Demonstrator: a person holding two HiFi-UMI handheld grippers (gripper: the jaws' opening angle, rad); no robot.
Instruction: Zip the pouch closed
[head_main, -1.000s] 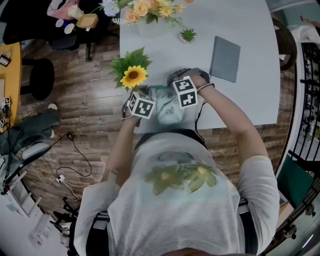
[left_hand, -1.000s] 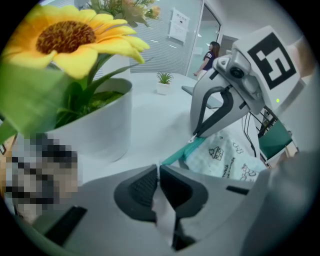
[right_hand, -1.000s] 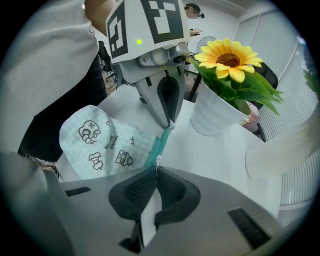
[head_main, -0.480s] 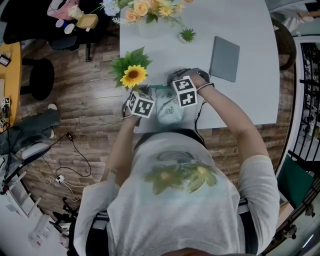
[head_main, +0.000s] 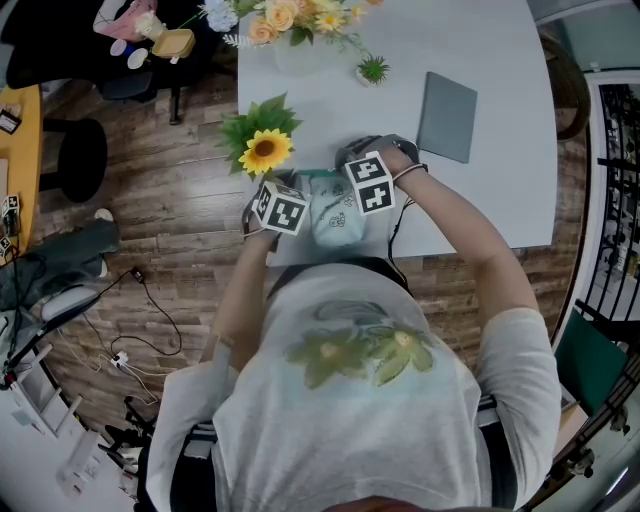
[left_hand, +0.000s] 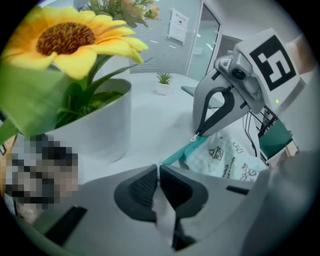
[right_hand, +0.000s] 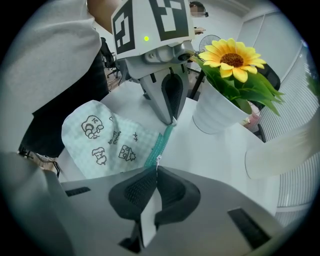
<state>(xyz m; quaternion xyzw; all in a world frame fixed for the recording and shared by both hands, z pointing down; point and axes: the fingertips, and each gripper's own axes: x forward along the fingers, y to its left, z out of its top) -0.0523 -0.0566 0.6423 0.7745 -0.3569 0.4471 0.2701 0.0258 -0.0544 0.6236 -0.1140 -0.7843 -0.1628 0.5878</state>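
The pale green pouch (head_main: 335, 222) with cartoon prints lies at the table's near edge, its teal zipper (right_hand: 161, 140) along its far side. My left gripper (left_hand: 158, 169) is shut on the zipper's end tab. My right gripper (right_hand: 156, 167) is shut on the small metal zipper pull (right_hand: 158, 160), a short way along the teal tape. The two grippers face each other across the zipper, both pointing steeply down. In the head view their marker cubes (head_main: 282, 210) (head_main: 370, 183) hide the jaws and most of the zipper.
A sunflower in a white pot (head_main: 262, 150) stands close to the left of the pouch. A grey notebook (head_main: 447, 117), a small green plant (head_main: 376, 70) and a flower bouquet (head_main: 290, 20) sit farther back on the white table (head_main: 500, 200). A black stool (head_main: 80, 155) stands on the floor at left.
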